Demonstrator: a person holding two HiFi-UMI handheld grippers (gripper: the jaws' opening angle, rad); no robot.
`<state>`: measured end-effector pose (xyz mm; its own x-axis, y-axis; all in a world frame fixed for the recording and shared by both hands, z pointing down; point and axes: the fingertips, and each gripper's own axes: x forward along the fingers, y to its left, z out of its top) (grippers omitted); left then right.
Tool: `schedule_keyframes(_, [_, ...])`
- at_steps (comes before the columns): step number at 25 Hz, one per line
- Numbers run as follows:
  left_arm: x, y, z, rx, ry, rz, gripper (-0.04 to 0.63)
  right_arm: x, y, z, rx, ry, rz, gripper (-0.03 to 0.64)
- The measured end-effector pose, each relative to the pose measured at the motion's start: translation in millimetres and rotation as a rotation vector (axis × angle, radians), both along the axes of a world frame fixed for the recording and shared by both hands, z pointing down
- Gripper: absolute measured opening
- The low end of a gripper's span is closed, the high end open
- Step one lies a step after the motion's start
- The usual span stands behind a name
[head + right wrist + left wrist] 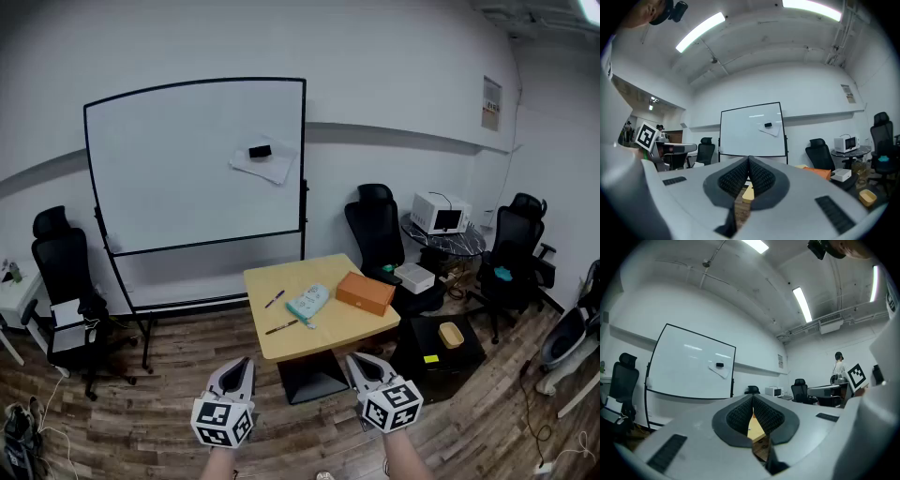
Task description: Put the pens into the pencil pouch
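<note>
A small wooden table stands ahead of me. On it lies a pale teal pencil pouch, with a purple pen to its left and a second dark pen nearer the front edge. Both grippers hover level, short of the table and well apart from the pens. My left gripper is shut with nothing in it, its pads meeting at the tips. My right gripper is likewise shut and empty.
An orange box lies on the table's right side. A whiteboard stands behind the table. Black office chairs stand left and behind; a black cabinet stands right of the table. A microwave rests on a round table.
</note>
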<state>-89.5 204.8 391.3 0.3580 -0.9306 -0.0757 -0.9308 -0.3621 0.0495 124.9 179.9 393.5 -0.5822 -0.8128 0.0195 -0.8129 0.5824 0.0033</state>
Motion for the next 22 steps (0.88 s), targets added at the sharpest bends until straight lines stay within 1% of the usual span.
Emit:
schedule_keyframes(5, [2,1,0,-0.003,0.0,0.001,0.015,1,1,-2,0.001,-0.012,0.001,0.002])
schedule_keyframes(15, [8,2,10,-0.019,0.002,0.012,0.015,2,3,7,-0.018,0.01,-0.002,0.002])
schedule_keyframes(20, [12,6,20,-0.024,0.004,0.044,0.017,3,4,13,-0.025,0.006,0.006,0.002])
schedule_keyframes(21, [13,6,22,-0.028,0.007,0.055,0.022,2,4,15,-0.03,0.001,0.0,0.031])
schedule_keyframes(22, [15,6,24,-0.033,0.011,0.067,0.071,2,4,16,-0.035,-0.004,-0.008,0.083])
